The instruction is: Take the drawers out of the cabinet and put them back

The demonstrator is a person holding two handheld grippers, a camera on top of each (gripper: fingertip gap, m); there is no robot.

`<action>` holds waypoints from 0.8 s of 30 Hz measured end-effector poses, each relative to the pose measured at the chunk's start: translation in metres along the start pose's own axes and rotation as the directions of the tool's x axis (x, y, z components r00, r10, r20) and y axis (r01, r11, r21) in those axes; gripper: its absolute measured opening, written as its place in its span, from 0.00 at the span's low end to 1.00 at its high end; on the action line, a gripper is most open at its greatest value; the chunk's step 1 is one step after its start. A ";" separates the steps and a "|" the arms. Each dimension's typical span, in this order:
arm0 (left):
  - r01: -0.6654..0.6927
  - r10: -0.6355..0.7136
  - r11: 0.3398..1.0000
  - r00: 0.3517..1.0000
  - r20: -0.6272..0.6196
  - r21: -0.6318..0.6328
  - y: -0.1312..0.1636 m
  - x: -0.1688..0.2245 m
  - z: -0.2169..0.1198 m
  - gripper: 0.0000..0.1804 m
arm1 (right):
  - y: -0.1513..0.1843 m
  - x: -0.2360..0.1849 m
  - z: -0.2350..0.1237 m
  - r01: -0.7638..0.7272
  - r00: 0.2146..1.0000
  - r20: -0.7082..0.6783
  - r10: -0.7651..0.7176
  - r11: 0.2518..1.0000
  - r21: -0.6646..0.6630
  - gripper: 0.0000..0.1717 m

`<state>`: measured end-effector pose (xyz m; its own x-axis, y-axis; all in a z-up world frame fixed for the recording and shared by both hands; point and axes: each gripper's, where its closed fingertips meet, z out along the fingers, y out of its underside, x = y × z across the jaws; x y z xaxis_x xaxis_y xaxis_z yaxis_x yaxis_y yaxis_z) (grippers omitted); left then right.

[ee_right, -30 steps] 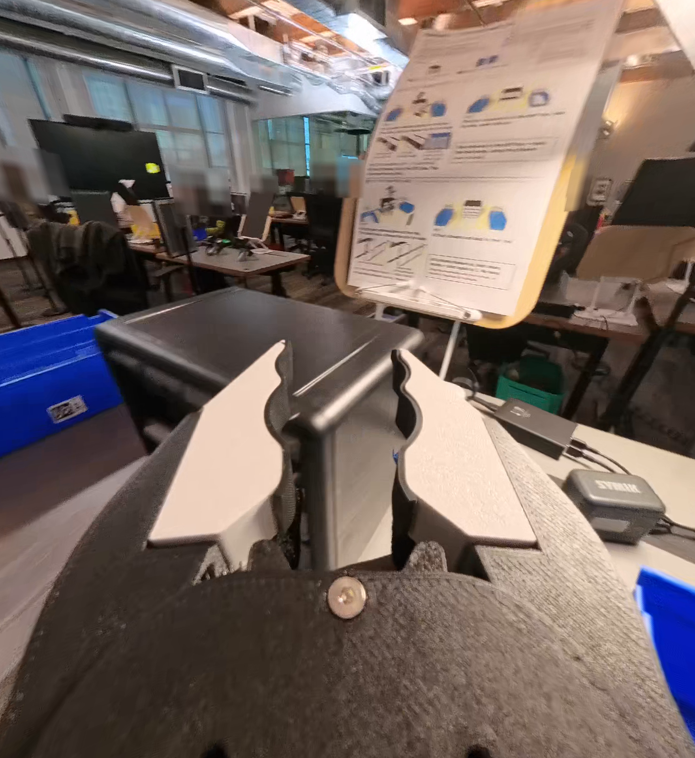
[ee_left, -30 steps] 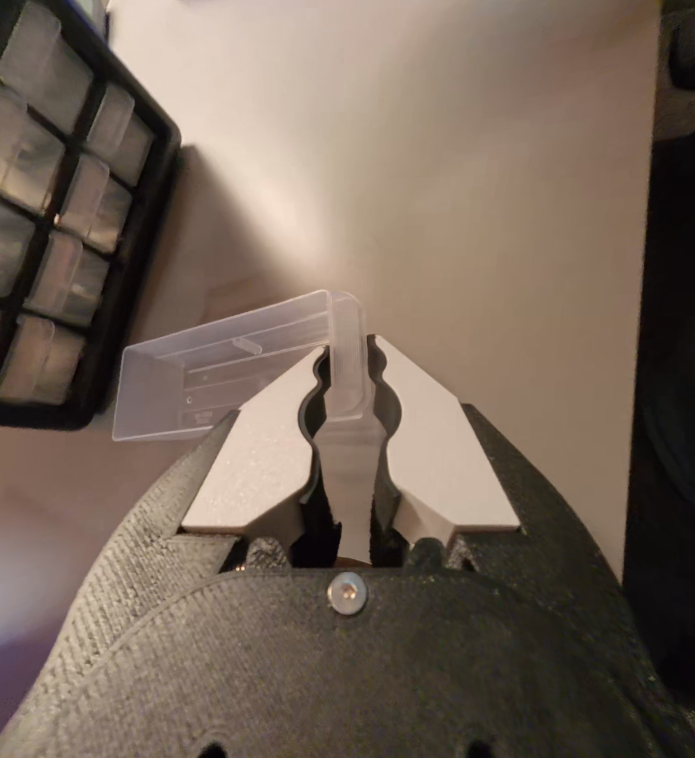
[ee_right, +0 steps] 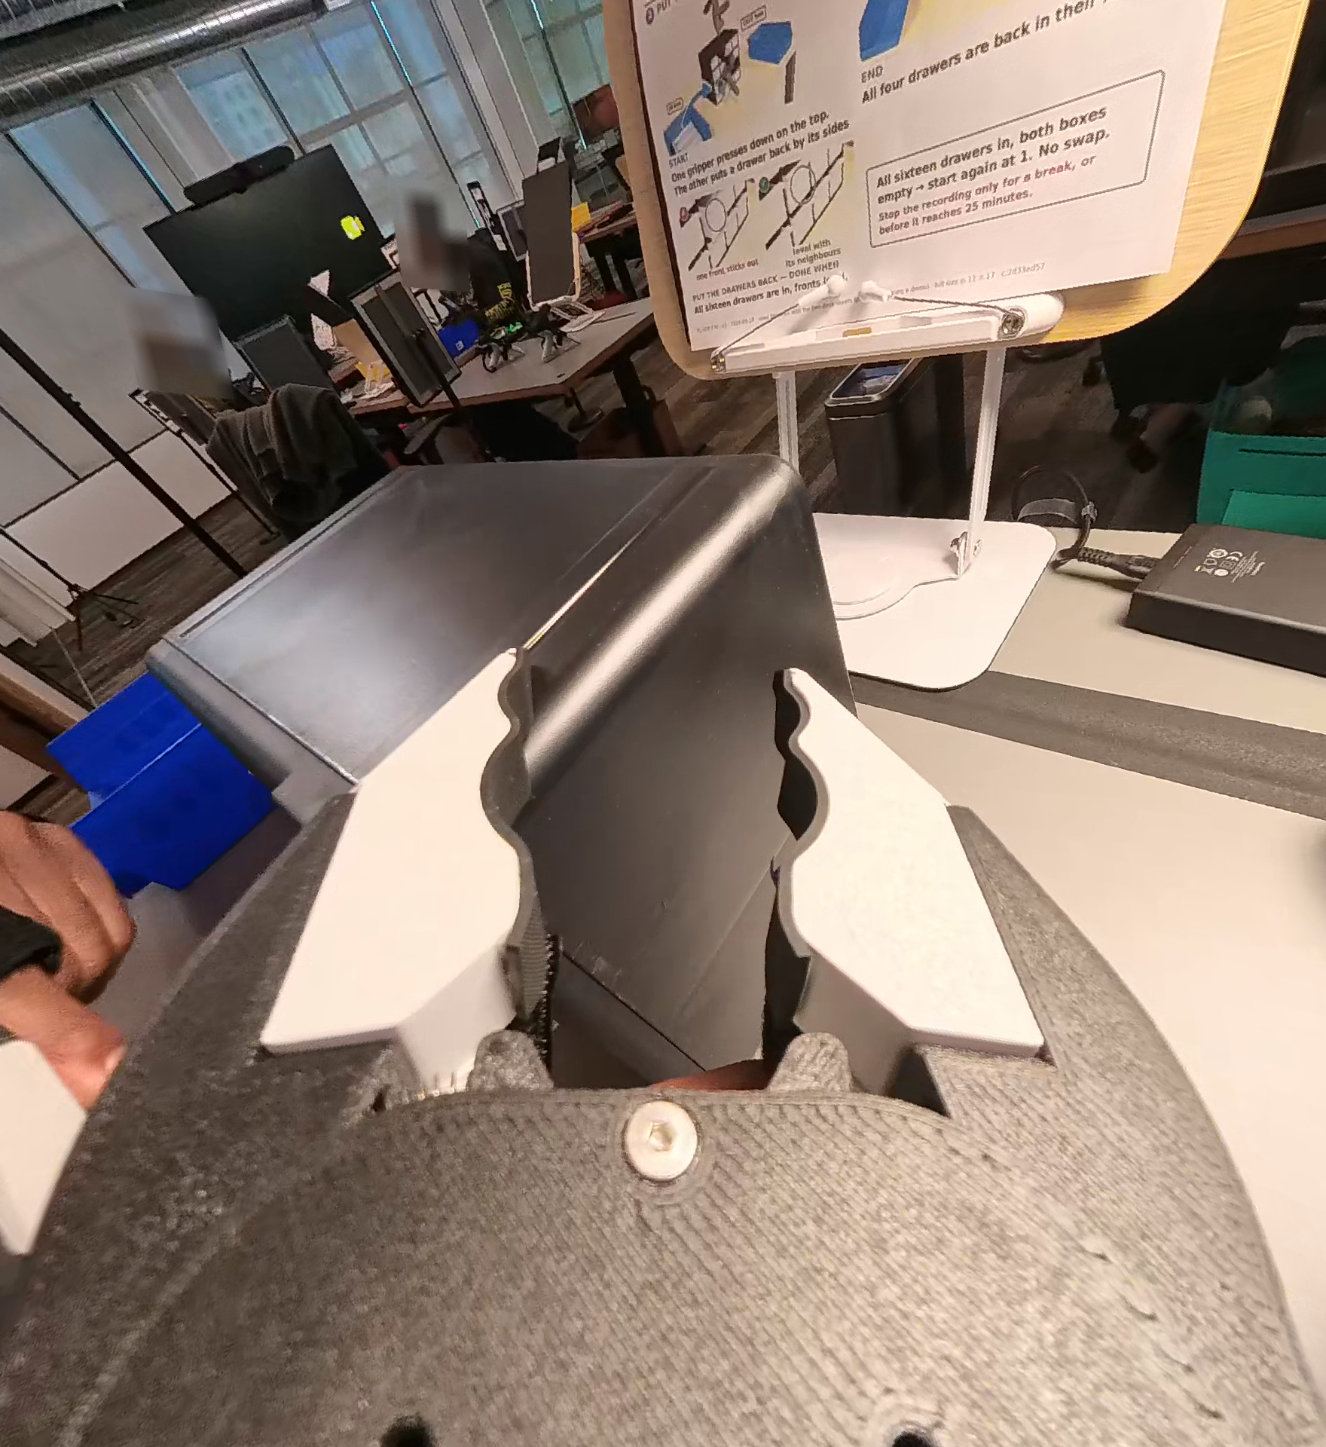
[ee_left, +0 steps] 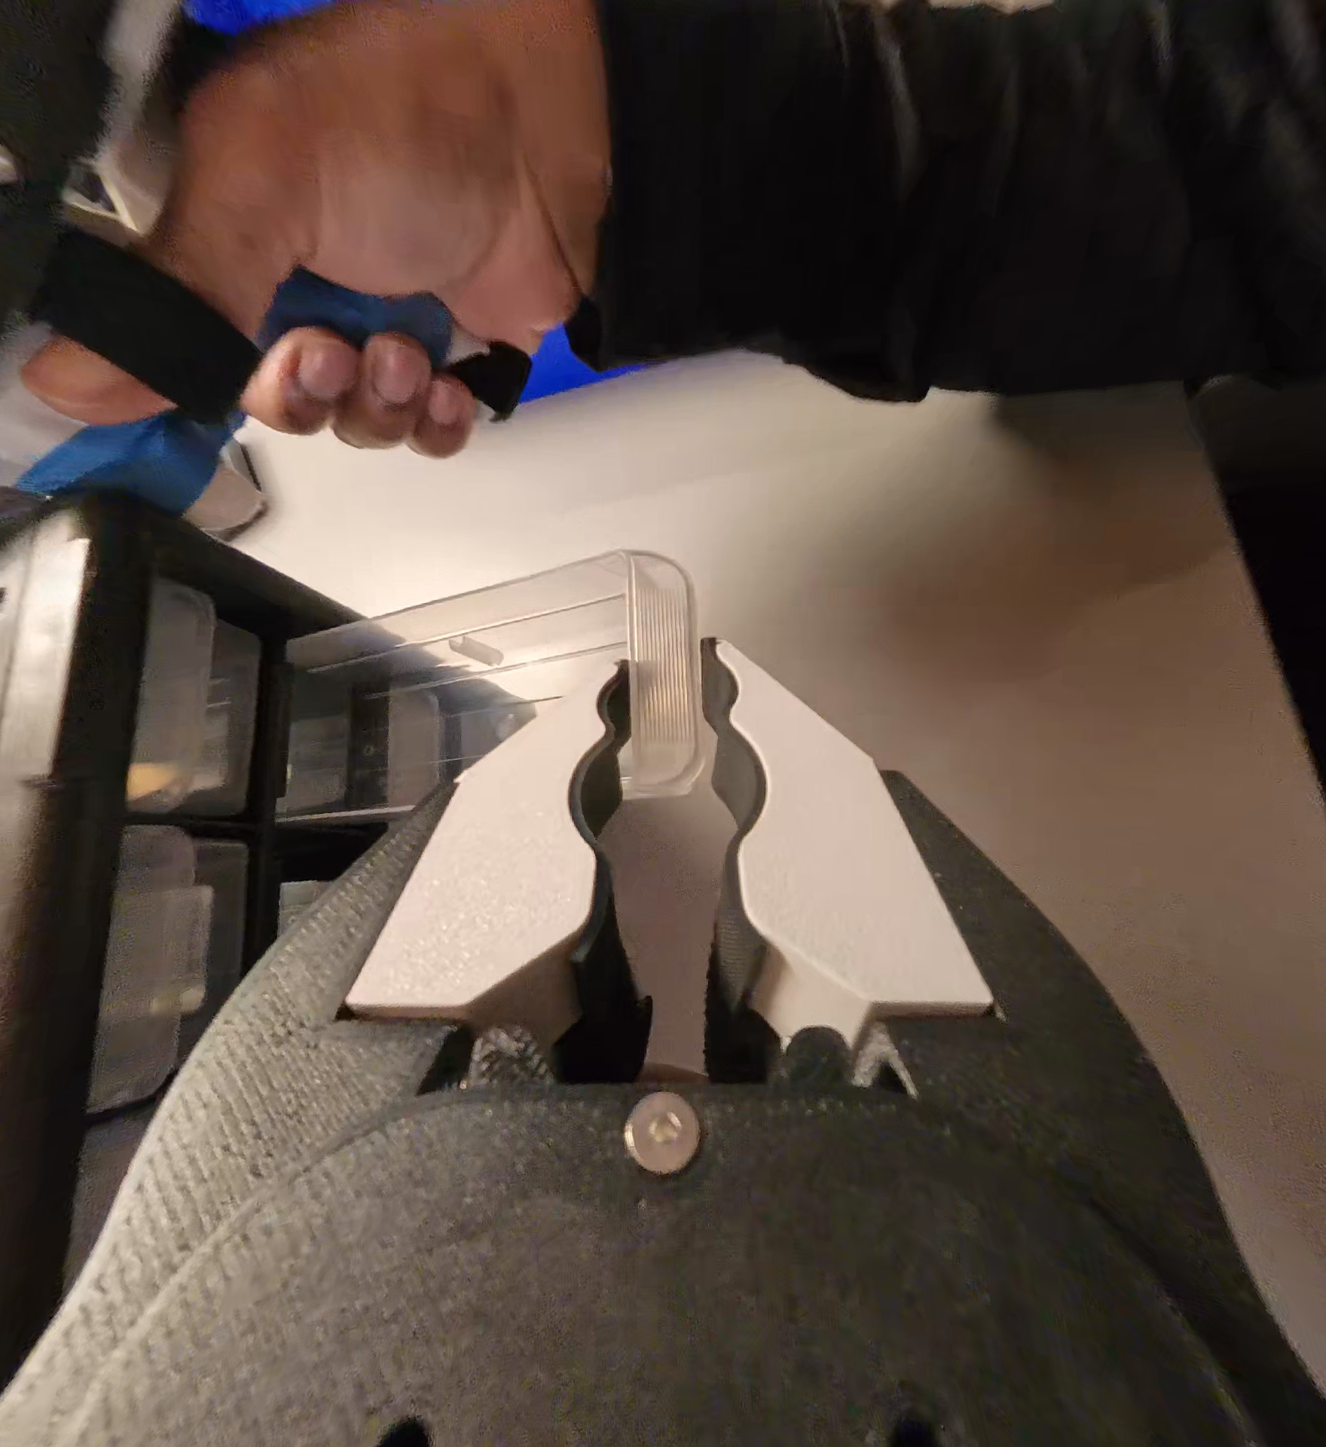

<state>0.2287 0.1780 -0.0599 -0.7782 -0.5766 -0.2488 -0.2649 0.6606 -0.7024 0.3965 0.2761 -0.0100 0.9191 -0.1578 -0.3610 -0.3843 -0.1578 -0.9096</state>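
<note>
Left wrist view: the left gripper (ee_left: 664, 665) jaws are clenched on the ribbed front of a clear plastic drawer (ee_left: 488, 626), both pads pressing it. The drawer's far end meets the black cabinet of small clear drawers (ee_left: 198, 705) at left, above the pale table (ee_left: 879, 548).

Right wrist view: the right gripper (ee_right: 648, 681) jaws are released, straddling the cabinet's rounded top corner (ee_right: 683, 587). The left fingertip (ee_right: 507, 689) touches the top.

Right gripper (ee_right: 648, 697): jaws wide apart, straddling the cabinet's edge.
Cabinet (ee_right: 425, 595): black, frame centre.
Instruction board (ee_right: 918, 156): upper right.
</note>
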 end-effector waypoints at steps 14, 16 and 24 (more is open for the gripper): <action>-0.099 0.021 0.979 0.915 0.402 0.175 0.017 -0.023 -0.004 0.17 | -0.001 -0.001 -0.001 0.021 1.000 -0.012 -0.021 1.000 0.004 0.36; -0.047 0.002 0.989 0.954 0.299 0.144 0.025 -0.010 0.011 0.15 | -0.001 -0.001 -0.001 0.023 1.000 -0.012 -0.023 1.000 0.004 0.36; 0.226 -0.269 0.962 0.883 0.384 0.154 0.044 -0.082 0.045 0.18 | -0.001 -0.001 -0.002 0.038 0.999 -0.026 -0.038 0.999 -0.001 0.35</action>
<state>0.3067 0.2328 -0.1001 -0.3977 -0.8717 -0.2864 -0.3432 0.4308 -0.8346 0.3956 0.2748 -0.0088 0.9305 -0.1765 -0.3210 -0.3495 -0.1650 -0.9223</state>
